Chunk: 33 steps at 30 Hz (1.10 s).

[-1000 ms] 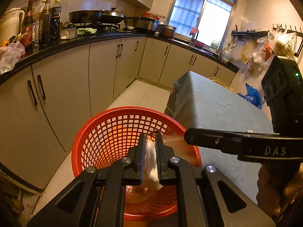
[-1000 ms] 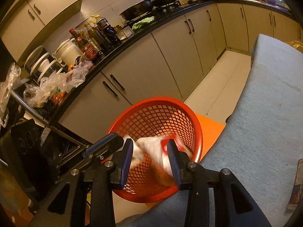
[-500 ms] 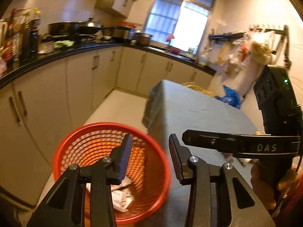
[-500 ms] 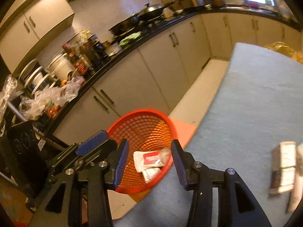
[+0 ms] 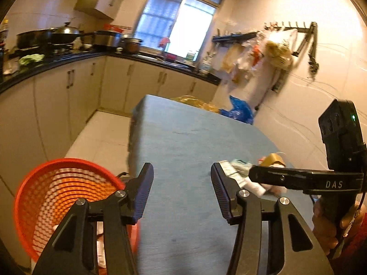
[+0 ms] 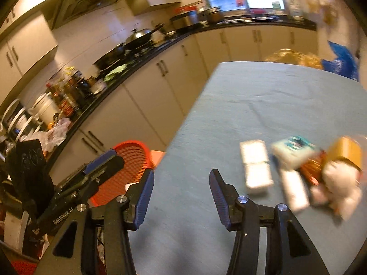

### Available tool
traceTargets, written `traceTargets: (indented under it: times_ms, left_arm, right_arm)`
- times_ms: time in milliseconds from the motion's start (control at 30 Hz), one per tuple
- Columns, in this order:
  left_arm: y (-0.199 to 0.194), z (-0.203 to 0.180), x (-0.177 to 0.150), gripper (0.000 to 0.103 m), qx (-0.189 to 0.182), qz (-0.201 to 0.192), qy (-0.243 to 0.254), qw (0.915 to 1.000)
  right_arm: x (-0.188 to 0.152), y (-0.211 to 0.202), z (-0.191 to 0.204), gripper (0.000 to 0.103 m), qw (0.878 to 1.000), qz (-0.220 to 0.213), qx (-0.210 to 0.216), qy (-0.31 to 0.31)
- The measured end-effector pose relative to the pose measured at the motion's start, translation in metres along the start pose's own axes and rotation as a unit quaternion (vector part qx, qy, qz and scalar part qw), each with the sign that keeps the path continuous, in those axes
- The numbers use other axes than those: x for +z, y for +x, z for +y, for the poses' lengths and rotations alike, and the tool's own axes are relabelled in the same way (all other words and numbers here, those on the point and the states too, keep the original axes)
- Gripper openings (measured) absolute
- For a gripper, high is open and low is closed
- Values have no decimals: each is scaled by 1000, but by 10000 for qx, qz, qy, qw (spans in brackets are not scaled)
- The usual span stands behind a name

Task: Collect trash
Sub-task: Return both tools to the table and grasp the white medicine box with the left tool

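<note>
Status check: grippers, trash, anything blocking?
Left gripper and right gripper both empty, jaws opening. Some trash in red basket; trash pile on table. Path clear.

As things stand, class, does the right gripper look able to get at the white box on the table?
Probably yes. The right gripper has nothing between its opening jaws, and the white box lies just ahead to its right on the table, with bare cloth between them and nothing blocking.

L gripper (image 5: 182, 189) & R gripper (image 6: 181, 194): jaws opening, nothing between, both angled down.
</note>
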<state>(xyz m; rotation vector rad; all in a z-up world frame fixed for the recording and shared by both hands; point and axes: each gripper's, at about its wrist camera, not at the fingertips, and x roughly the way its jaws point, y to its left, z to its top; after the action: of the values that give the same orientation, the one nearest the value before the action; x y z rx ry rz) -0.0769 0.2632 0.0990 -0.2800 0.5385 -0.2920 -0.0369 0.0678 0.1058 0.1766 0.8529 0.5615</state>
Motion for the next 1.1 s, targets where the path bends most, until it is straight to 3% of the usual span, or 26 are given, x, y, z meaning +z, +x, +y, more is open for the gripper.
traceTargets:
  times_ms: [167,367,567,800,1100]
  left_arm:
    - [4,-32,1,52,-146,20,114,9998]
    - [7,-62,-1,58,74,160,188,9997]
    - [25,-96,3,62,429,396,87,9983]
    - [65,-146,9,67,1134,660,-24,9914]
    - [76,-176,6,70,1829,726,-257,9801]
  right_arm:
    - [-13,-34,-31,54,9995,-157,-150,238]
    - [-24,-73,-74,60,9978,-438,-74,502]
    - [-32,-101,-127,63,9950,-738,165,649]
    - [-49,-118,-187,64,9916,-847,410,890]
    - [-73,-133,-211,69,9904,-778,844,771]
